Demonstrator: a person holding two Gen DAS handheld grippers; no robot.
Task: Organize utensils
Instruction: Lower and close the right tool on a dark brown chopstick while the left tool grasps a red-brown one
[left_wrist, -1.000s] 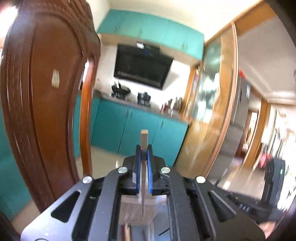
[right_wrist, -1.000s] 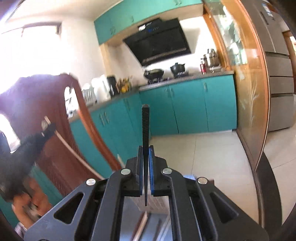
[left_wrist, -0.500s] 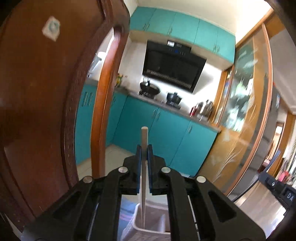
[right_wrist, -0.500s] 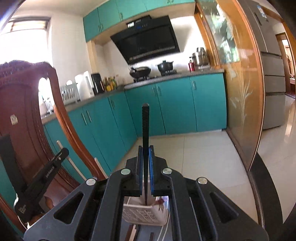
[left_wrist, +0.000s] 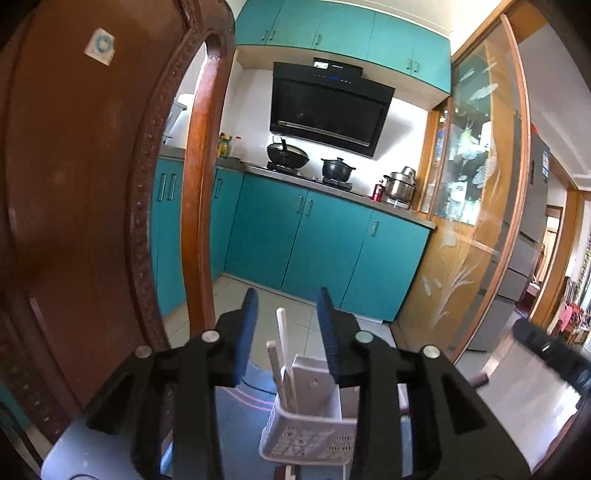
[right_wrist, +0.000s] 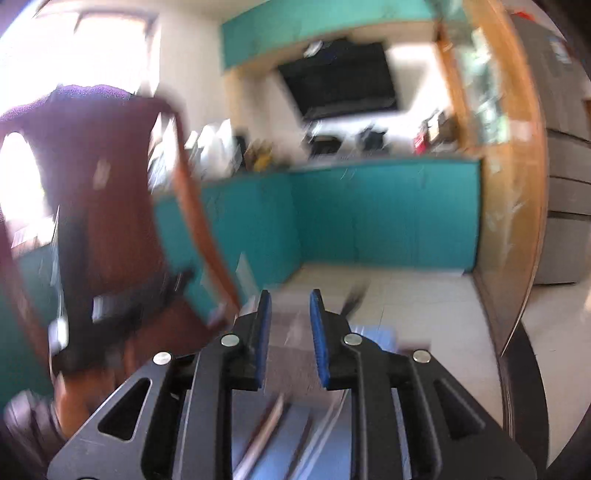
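Observation:
In the left wrist view my left gripper (left_wrist: 286, 314) is open and empty above a white slotted utensil holder (left_wrist: 314, 424). Two pale wooden chopsticks (left_wrist: 282, 350) stand tilted in the holder, between my jaws. In the blurred right wrist view my right gripper (right_wrist: 290, 314) is open and empty. Below it several utensils (right_wrist: 266, 424) lie on a blue mat (right_wrist: 332, 454). A dark stick-like thing (right_wrist: 354, 295) shows just beyond the right fingertip; I cannot tell what it is.
A carved brown wooden chair back (left_wrist: 92, 203) stands close on the left, and shows in the right wrist view (right_wrist: 110, 203) too. Teal kitchen cabinets (left_wrist: 325, 243) and a tiled floor lie beyond. The other gripper's black body (left_wrist: 546, 354) is at the right.
Both grippers have opened. The wooden chopstick left my left jaws and now stands in the holder. The black utensil is gone from my right jaws, and the right view has swung and blurred.

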